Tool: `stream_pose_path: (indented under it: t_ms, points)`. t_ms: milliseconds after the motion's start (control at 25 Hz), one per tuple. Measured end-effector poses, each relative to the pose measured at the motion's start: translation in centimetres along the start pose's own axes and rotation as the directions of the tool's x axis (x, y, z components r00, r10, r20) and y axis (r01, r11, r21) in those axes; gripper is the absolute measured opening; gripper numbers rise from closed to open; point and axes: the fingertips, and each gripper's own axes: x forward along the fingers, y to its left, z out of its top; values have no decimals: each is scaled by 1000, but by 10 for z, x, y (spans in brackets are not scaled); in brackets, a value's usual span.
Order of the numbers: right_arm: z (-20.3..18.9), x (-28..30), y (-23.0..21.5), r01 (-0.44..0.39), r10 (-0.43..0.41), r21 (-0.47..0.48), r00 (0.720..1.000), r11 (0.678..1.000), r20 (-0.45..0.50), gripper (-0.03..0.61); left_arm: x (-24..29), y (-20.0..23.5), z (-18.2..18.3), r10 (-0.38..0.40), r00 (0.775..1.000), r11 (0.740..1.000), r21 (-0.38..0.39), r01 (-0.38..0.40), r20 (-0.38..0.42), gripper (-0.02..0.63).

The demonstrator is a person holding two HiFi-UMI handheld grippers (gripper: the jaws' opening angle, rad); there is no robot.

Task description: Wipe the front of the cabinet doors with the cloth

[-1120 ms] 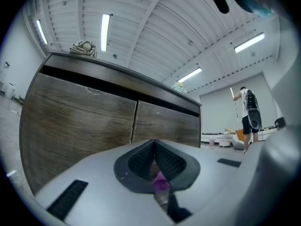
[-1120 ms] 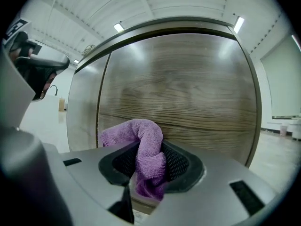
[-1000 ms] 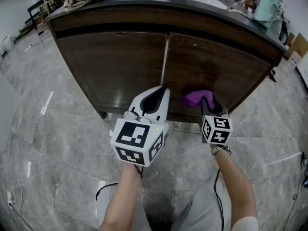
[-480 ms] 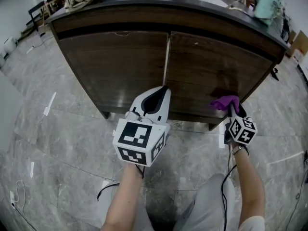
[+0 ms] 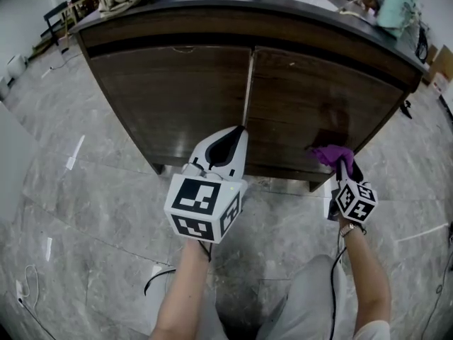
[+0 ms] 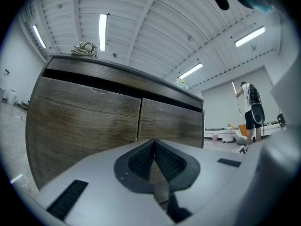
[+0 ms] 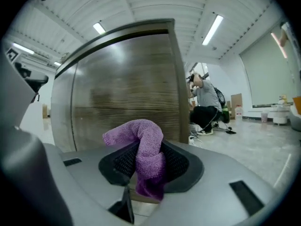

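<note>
- Fingers [image 7: 176, 163] of the right gripper [image 5: 344, 167] pinch the purple cloth [image 7: 142, 147], and a wad of it stands proud of the tips.
- On the left gripper [image 5: 239, 132] the fingers are pressed together on nothing, tips low in front of the door seam [image 5: 248, 83].
- That cloth is low on the right cabinet door [image 5: 304, 98], well right of the seam, near the door's outer edge. Whether it actually touches the wood I cannot tell.
- Step in hand, as I judge it: wiping the right door's lower strip.
- Next move calls for pressing the wad onto the wood and sweeping back toward the seam.
- Left of the seam, the left cabinet door [image 5: 170, 94] wants the same.
</note>
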Motion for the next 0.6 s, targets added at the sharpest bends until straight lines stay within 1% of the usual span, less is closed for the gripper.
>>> stream_pose_path:
  t_ms: [120,240,320,400,480,600]
  points:
    - [-1,-6,64,-89,90,-52,996,995,16,141,1,-1,1,-4,1000,1000,1,4,5,6]
    - [-18,-1,131,-197,196,-122,980,973,-23,141,1,-1,3,-6,1000,1000,-5,6,11,6]
    - [-27,9,163,-228,224,-166,974,959,-40,141,1,-2,2,-4,1000,1000,-14,5,11,6]
    - [-32,19,183,-228,224,-156,974,961,-44,141,1,-7,2,-12,1000,1000,-12,12,9,6]
    - [-36,29,203,-236,232,-110,971,965,-48,141,0,-12,1,-24,1000,1000,4,24,4,6]
    - [-43,41,239,-277,274,-52,960,959,-60,141,-3,-11,0,-22,1000,1000,19,22,-4,6]
